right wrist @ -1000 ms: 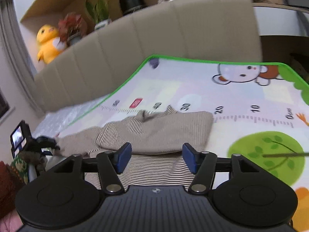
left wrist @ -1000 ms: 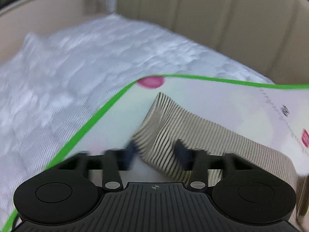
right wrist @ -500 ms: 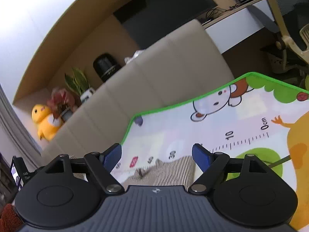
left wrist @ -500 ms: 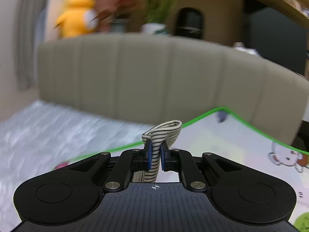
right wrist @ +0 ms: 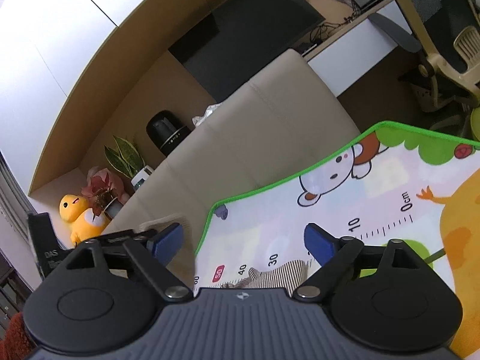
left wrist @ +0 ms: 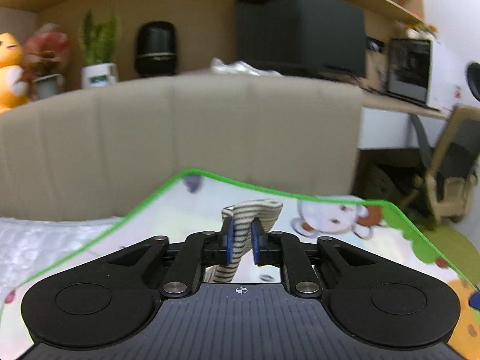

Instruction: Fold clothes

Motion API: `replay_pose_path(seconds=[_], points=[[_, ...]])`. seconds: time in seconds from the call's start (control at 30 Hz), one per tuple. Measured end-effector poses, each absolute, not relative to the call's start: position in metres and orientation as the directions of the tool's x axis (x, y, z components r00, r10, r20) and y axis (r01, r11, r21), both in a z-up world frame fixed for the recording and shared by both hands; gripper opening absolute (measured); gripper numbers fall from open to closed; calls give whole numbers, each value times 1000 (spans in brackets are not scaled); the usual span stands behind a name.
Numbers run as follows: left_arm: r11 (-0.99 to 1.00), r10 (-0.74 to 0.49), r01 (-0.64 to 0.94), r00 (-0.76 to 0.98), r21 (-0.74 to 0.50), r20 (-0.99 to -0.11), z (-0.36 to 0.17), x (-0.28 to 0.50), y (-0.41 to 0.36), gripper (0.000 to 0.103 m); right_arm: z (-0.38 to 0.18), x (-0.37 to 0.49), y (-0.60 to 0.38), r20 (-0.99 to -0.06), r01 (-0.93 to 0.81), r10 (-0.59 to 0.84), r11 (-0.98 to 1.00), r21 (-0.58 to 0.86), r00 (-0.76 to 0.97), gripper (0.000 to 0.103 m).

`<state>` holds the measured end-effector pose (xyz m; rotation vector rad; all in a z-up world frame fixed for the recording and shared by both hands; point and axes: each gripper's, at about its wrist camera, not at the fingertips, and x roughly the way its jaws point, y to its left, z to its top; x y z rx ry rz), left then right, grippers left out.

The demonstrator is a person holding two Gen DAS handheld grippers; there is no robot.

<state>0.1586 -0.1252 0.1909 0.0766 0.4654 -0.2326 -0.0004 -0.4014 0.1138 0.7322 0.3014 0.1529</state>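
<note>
Striped garment (left wrist: pixel 251 214) is pinched between the two blue pads of my left gripper (left wrist: pixel 242 241): a fold of the beige cloth with dark stripes stands up above the pads and bends over to the right, and another part of it hangs down behind the fingers. In my left wrist view this fold is lifted above the play mat (left wrist: pixel 168 219), which has a green border and a white cartoon bear printed on it. Behind the mat stands the beige padded headboard (left wrist: pixel 180 138), and at the left a piece of white quilted bedding (left wrist: pixel 45 240) shows beside the mat.

My right gripper (right wrist: pixel 243 241) is wide open and holds nothing; its blue pads (right wrist: pixel 319 244) are well apart. Low between them, just above the gripper body, I see the rest of the striped garment lying on the mat, near the printed ruler numbers 30 and 40. On the ledge behind the headboard sit a yellow plush toy (right wrist: pixel 76 214), a green plant in a white pot (right wrist: pixel 127 157) and a black round device (right wrist: pixel 166 132). An office chair (right wrist: pixel 441 30) stands at the upper right
</note>
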Motion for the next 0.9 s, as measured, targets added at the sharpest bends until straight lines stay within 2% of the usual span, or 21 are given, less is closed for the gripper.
replay_pose_path(seconds=[0.13,0.3,0.53,0.7,0.83,0.9], points=[[957,-235,287,854,44,-464,185,157,-147,20,112,-1,-403,-216,-33,249,724,689,944,93],[951,-237,302,854,70,-462,181,146,-152,37,111,0,-395,-234,-33,255,739,673,938,93],[964,-181,254,839,75,-513,164,139,-123,41,102,2,-376,-260,-39,270,759,649,927,97],[972,-163,228,834,60,-528,151,134,-95,51,87,5,-354,-307,-43,285,792,609,908,101],[978,-158,208,819,29,-551,137,132,-67,54,69,8,-333,-371,-17,285,812,584,884,103],[981,-156,196,809,10,-566,129,131,-52,61,60,11,-327,-405,1,296,807,591,865,103]])
